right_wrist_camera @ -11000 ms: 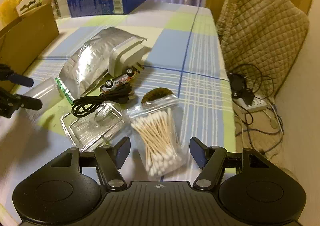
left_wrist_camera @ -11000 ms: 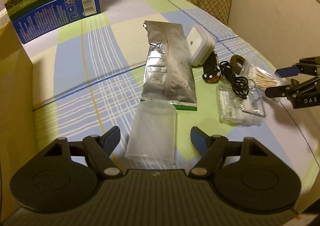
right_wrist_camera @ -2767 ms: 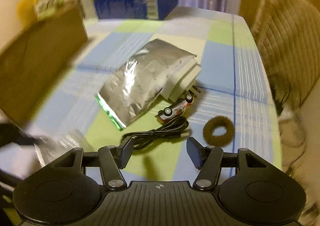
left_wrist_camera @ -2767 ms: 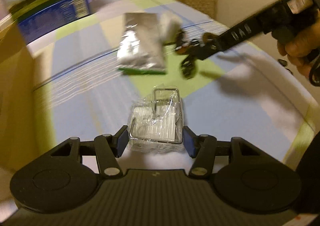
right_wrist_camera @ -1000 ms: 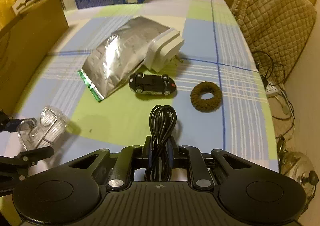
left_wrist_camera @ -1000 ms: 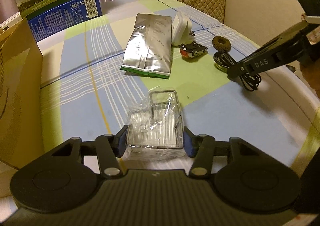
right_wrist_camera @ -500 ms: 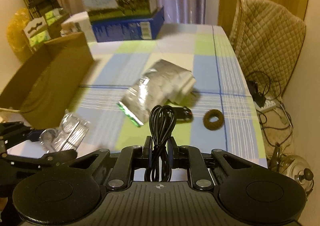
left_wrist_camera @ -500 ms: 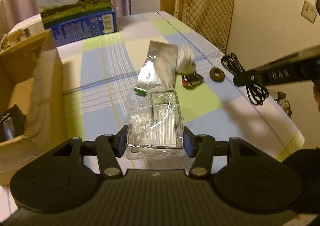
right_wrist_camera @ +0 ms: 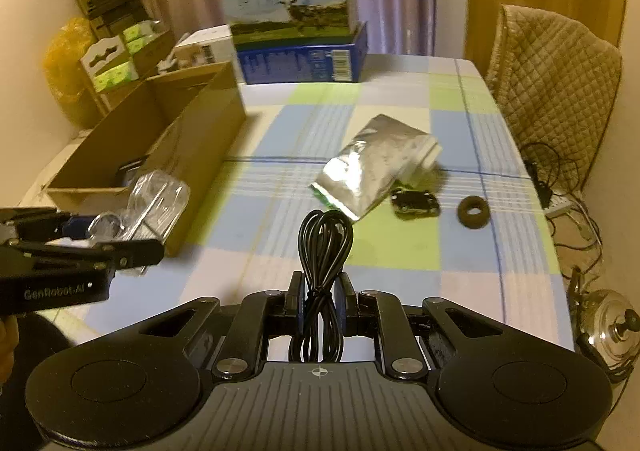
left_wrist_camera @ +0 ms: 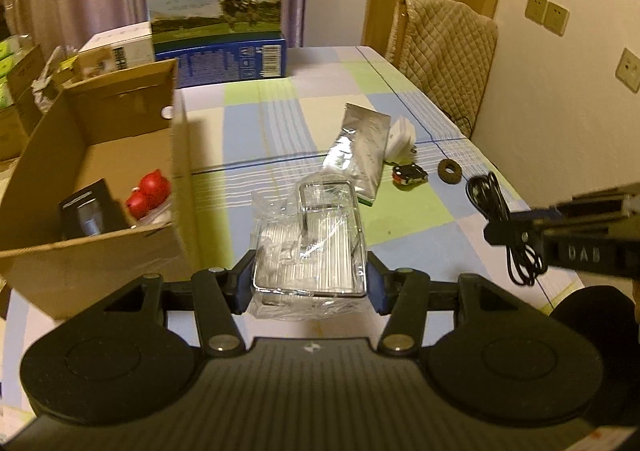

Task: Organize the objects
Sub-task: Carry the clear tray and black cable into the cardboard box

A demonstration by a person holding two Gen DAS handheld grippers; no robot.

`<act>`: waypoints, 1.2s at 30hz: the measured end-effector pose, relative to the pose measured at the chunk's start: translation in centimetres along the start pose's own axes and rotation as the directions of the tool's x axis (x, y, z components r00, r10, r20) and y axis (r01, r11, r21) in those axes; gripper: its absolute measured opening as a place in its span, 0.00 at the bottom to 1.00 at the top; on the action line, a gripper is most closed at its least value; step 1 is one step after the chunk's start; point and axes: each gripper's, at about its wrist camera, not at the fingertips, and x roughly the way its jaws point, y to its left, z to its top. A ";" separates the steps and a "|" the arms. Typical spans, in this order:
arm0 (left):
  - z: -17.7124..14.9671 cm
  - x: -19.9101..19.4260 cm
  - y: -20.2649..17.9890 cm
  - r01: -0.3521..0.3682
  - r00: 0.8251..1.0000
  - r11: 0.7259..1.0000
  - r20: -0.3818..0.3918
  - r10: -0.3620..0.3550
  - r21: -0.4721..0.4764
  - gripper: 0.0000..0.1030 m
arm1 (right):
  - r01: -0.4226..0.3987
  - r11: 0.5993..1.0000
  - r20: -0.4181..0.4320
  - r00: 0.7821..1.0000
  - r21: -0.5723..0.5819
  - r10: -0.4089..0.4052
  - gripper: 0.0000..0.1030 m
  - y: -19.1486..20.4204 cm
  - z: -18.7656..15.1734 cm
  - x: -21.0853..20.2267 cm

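Observation:
My left gripper (left_wrist_camera: 308, 283) is shut on a clear plastic packet (left_wrist_camera: 310, 251) and holds it above the table, beside the open cardboard box (left_wrist_camera: 96, 179). The packet also shows in the right wrist view (right_wrist_camera: 154, 207). My right gripper (right_wrist_camera: 320, 307) is shut on a coiled black cable (right_wrist_camera: 324, 251), held in the air; the cable also shows in the left wrist view (left_wrist_camera: 508, 227). On the checked tablecloth (left_wrist_camera: 256, 131) lie a silver foil pouch (left_wrist_camera: 360, 155), a white charger (left_wrist_camera: 400, 137), a toy car (left_wrist_camera: 408, 175) and a brown ring (left_wrist_camera: 450, 169).
The cardboard box holds a red object (left_wrist_camera: 146, 193) and a dark item (left_wrist_camera: 86, 217). A milk carton box (left_wrist_camera: 218, 35) stands at the table's far end. A quilted chair (left_wrist_camera: 444, 51) stands at the right, with wires and a kettle (right_wrist_camera: 608, 319) on the floor.
Both grippers have risen and pulled back with their loads. The left gripper has swung toward the cardboard box, whose inside now shows.

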 end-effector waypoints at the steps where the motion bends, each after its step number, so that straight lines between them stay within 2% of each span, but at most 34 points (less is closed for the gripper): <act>1: -0.1 -0.4 0.2 -0.001 1.000 1.000 0.002 0.001 -0.005 0.48 | -0.005 1.000 0.003 1.000 -0.004 0.005 0.11 0.4 0.0 -0.2; 20: -0.6 -4.3 3.1 -0.045 0.999 0.998 0.027 0.046 -0.053 0.48 | -0.063 0.995 0.023 0.998 -0.078 0.065 0.11 4.9 0.9 -0.6; 36: -0.7 -6.3 6.5 -0.082 0.995 0.993 0.047 0.086 -0.088 0.48 | -0.131 0.981 0.008 0.991 -0.142 0.133 0.11 9.1 2.5 1.5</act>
